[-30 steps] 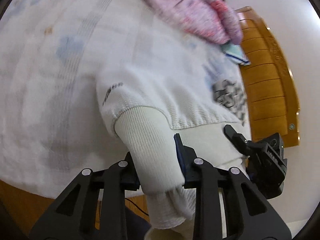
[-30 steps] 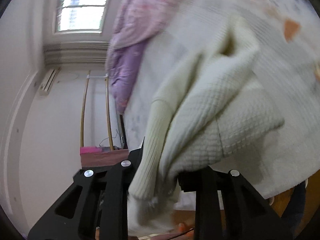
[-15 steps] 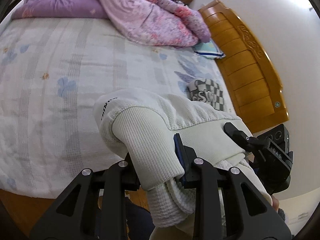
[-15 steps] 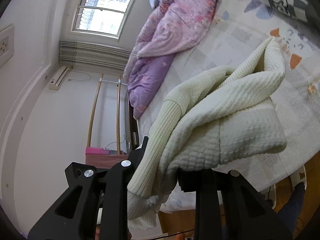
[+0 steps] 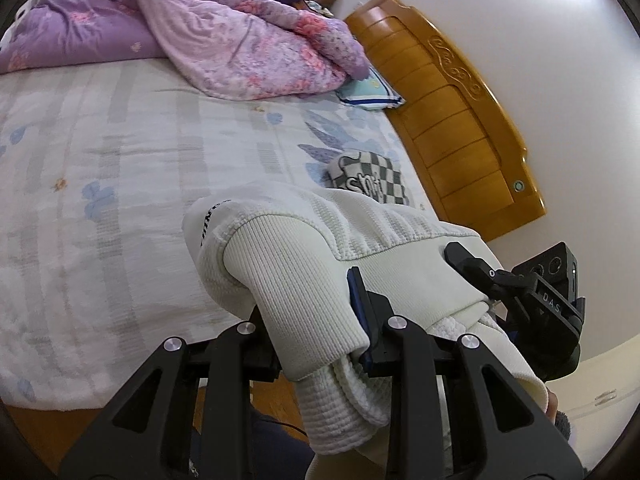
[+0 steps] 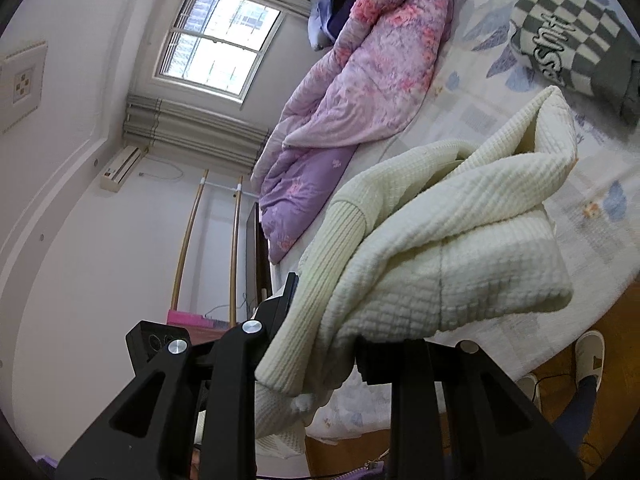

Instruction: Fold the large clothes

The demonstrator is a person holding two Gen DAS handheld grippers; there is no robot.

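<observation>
A cream knitted sweater (image 5: pixel 304 248) with ribbed cuffs hangs bunched between both grippers, above the near edge of the bed. My left gripper (image 5: pixel 316 320) is shut on a ribbed cuff of it. My right gripper (image 6: pixel 316 344) is shut on another ribbed edge of the sweater (image 6: pixel 440 248), which drapes over its fingers. The right gripper also shows in the left wrist view (image 5: pixel 532 296), close on the right, with sweater fabric across it.
The bed (image 5: pixel 100 152) has a pale flowered sheet. A purple and pink quilt (image 5: pixel 224 44) is heaped at its far side. A checkered folded garment (image 5: pixel 372 178) lies near the wooden headboard (image 5: pixel 452 120). A small pillow (image 5: pixel 368 90) lies by the quilt. Slippers (image 6: pixel 588 352) stand on the wood floor.
Both grippers have lifted and pulled back from the bed with the sweater held; the views now look higher across the bed and room.
</observation>
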